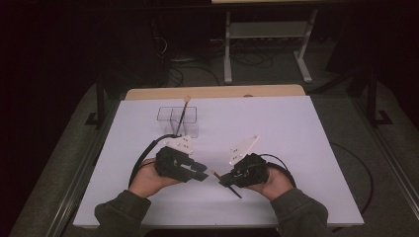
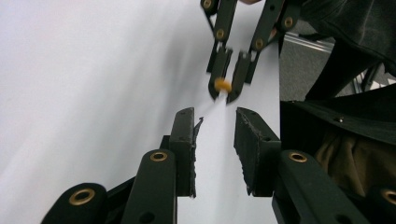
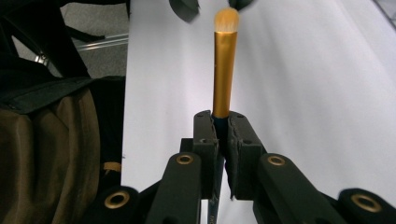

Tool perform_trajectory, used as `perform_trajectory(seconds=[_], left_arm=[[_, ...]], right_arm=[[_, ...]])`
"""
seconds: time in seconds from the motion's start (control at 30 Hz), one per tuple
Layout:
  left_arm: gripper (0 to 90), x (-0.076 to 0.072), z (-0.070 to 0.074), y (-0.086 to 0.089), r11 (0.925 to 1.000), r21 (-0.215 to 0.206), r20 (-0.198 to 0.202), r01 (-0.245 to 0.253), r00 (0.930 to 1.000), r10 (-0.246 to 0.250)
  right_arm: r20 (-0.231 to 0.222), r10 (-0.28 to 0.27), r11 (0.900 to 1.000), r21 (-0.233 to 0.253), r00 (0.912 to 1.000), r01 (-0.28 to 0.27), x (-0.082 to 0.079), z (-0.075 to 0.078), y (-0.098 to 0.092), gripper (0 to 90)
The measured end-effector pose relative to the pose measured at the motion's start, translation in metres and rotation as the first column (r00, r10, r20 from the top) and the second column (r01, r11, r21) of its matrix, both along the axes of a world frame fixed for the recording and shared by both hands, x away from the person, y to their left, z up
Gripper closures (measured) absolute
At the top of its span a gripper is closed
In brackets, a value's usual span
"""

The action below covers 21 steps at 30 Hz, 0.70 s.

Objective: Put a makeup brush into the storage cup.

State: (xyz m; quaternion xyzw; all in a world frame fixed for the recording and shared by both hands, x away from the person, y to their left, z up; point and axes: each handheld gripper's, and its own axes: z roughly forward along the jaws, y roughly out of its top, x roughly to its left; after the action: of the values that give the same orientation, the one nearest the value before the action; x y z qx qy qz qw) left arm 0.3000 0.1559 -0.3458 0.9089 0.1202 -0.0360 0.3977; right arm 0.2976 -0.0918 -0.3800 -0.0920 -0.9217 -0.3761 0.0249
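Note:
My right gripper [image 3: 223, 119] is shut on a makeup brush [image 3: 223, 70] with a gold ferrule and tan bristles, which sticks straight out beyond the jaws. In the high view the brush [image 1: 216, 174] points left toward my left gripper [image 1: 201, 174], and its dark handle trails behind the right gripper [image 1: 225, 180]. My left gripper [image 2: 215, 116] stands open just short of the bristle tip [image 2: 222, 85], with nothing between its jaws. Both are low over the front middle of the white table [image 1: 296, 138].
A clear compartmented box [image 1: 178, 121] stands behind the left gripper, with another brush [image 1: 184, 109] leaning upright in it. Cables loop from both grippers. The person's sleeves come in at the table's front edge. A metal stand [image 1: 267, 44] is on the floor beyond.

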Motion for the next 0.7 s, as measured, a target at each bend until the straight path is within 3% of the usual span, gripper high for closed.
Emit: perform_trajectory(seconds=[0.33,0.7], left_arm=[[67.2,-0.006,-0.016,0.023,0.9966,-0.022,0.005,-0.079,0.9969,0.079],[64.3,-0.012,-0.027,0.042,0.9912,-0.035,0.028,-0.128,0.9913,0.129]], right_arm=[[-0.018,-0.068,0.997,0.037,0.9975,0.069,0.006,0.003,-0.016,82.7],[-0.047,-0.132,0.989,0.061,0.9901,0.135,0.016,0.004,-0.030,82.7]])
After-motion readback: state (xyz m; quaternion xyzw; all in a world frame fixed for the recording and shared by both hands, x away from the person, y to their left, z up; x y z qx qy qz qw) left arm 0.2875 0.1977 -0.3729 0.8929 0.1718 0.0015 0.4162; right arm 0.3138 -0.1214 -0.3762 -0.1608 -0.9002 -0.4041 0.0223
